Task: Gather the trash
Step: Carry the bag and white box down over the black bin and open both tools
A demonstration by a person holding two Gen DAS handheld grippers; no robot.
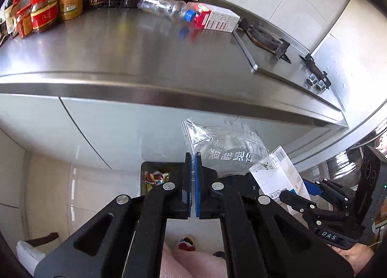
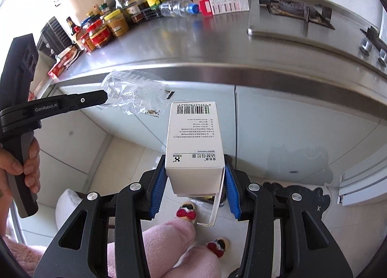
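Observation:
My left gripper [image 1: 193, 171] is shut on a clear plastic bag [image 1: 229, 149] with printed characters, held in front of the cabinet below the counter edge; the bag also shows in the right wrist view [image 2: 135, 94]. My right gripper [image 2: 194, 188] is shut on a white carton box [image 2: 193, 142] with a barcode, its bottom flap hanging open. The box also shows in the left wrist view [image 1: 278, 176]. A dark trash bin [image 1: 157, 179] with wrappers inside stands on the floor below the left gripper. An empty plastic bottle [image 1: 164, 7] and a red-and-white carton [image 1: 215, 19] lie on the counter.
The steel counter [image 1: 121, 48] holds jars and sauce bottles [image 1: 55, 4] at the back left and a gas stove [image 1: 266, 36] at the right. White cabinet doors [image 2: 290, 113] are below. My pink-clad legs and slippers [image 2: 186, 212] are on the tiled floor.

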